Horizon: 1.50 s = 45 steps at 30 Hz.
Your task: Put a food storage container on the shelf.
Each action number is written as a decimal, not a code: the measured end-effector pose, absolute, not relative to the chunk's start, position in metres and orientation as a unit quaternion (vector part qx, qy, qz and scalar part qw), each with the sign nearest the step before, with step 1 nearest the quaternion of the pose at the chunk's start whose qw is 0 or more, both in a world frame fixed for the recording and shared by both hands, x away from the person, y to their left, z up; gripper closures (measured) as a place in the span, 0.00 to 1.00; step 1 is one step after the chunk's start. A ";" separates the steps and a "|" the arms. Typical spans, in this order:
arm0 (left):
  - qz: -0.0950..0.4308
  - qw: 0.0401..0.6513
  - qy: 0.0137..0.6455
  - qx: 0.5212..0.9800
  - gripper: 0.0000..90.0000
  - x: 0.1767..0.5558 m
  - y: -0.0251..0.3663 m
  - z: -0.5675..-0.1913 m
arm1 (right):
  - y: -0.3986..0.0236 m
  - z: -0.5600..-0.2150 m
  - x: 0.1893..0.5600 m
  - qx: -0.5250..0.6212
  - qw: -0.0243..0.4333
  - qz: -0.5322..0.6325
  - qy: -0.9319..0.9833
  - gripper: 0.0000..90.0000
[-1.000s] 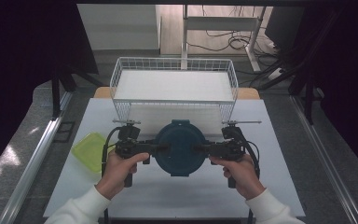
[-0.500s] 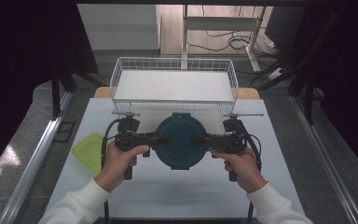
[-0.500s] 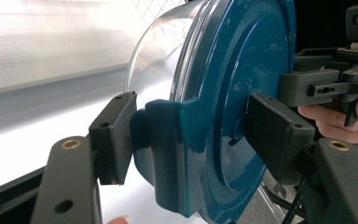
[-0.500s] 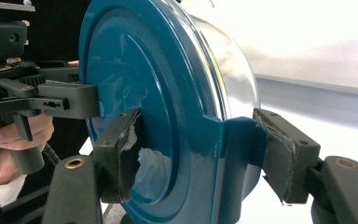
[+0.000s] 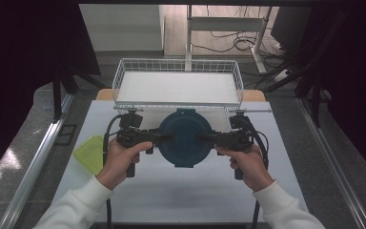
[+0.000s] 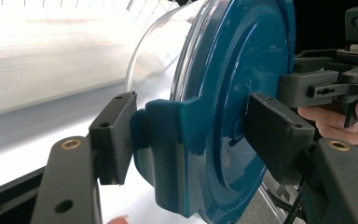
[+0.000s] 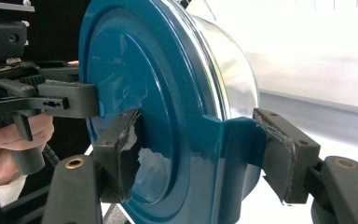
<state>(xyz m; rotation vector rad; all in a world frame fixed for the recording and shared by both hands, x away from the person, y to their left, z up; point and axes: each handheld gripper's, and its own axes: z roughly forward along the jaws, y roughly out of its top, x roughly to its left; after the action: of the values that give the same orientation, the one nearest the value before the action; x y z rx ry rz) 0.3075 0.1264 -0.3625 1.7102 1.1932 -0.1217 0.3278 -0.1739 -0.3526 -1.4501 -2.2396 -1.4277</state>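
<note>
High view: a blue lidded container [image 5: 185, 138] is clamped between left gripper [image 5: 164, 137] and right gripper [image 5: 206, 139]; its clear body is seen in the gripper views.

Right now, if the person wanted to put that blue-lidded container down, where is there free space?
The wire basket looks empty, so its white floor is free. The table is bare between the person's forearms and the near edge. It is crowded mid-table, where the left gripper and right gripper clamp the container, and at the left edge, where a green lid lies.
</note>
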 end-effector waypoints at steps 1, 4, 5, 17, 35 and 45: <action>-0.049 0.502 0.494 0.708 0.40 0.308 0.126 -0.362 | -0.174 -0.352 0.329 -0.480 0.058 -0.471 -0.738 0.38; -0.050 0.503 0.493 0.708 0.40 0.311 0.127 -0.359 | -0.174 -0.349 0.331 -0.479 0.058 -0.472 -0.738 0.38; -0.049 0.503 0.491 0.709 0.40 0.312 0.127 -0.358 | -0.174 -0.348 0.332 -0.479 0.057 -0.472 -0.738 0.38; -0.045 0.506 0.488 0.710 0.40 0.319 0.127 -0.345 | -0.173 -0.336 0.338 -0.476 0.051 -0.476 -0.738 0.38; -0.039 0.507 0.481 0.714 0.40 0.329 0.133 -0.331 | -0.168 -0.320 0.347 -0.472 0.044 -0.479 -0.739 0.38; -0.036 0.509 0.480 0.713 0.40 0.336 0.135 -0.320 | -0.166 -0.311 0.353 -0.471 0.042 -0.481 -0.739 0.38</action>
<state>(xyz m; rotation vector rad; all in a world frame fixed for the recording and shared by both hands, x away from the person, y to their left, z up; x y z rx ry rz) 0.3358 0.1353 -0.3203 1.7184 1.1562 -0.0862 0.3533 -0.1657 -0.3113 -1.4403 -2.2601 -1.4707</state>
